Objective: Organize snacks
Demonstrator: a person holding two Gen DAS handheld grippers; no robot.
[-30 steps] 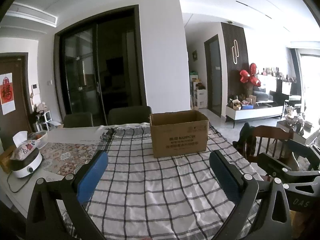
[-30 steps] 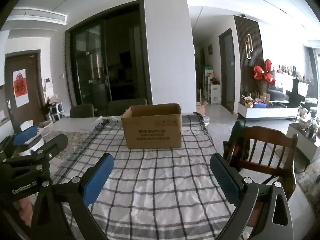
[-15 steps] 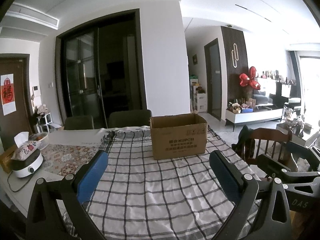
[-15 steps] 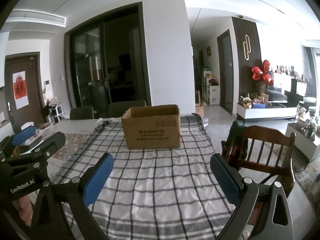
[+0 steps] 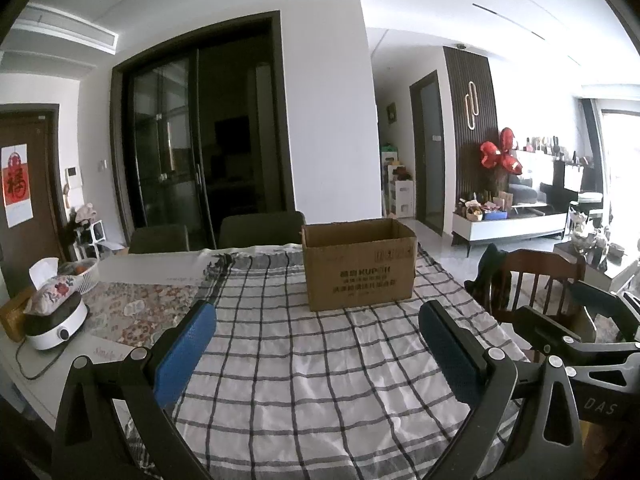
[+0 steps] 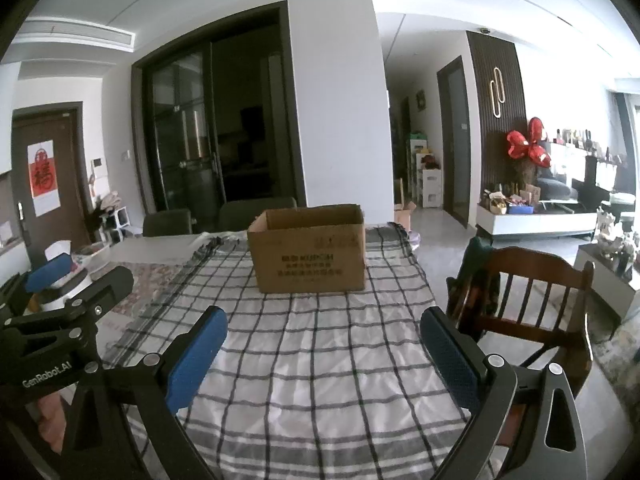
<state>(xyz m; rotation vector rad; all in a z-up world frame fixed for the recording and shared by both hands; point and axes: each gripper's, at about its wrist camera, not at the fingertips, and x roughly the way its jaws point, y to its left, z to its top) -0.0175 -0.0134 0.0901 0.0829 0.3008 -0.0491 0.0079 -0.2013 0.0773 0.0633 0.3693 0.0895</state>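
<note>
An open brown cardboard box (image 5: 358, 264) stands upright on the checked tablecloth (image 5: 304, 364) at the far side of the table; it also shows in the right wrist view (image 6: 310, 254). Its inside is hidden from here. No snacks are visible. My left gripper (image 5: 316, 348) is open and empty, held above the near part of the cloth, well short of the box. My right gripper (image 6: 322, 354) is open and empty too, beside the left one, which shows at the left edge of its view (image 6: 52, 276).
A white appliance with a tissue pack on it (image 5: 54, 316) and a basket (image 5: 82, 274) stand at the table's left. A wooden chair (image 6: 528, 304) stands by the right edge. Two dark chairs (image 5: 256, 232) are at the far side.
Both cameras have tilted up a little, so the box sits slightly lower and farther in view. Both grippers stay open and empty.
</note>
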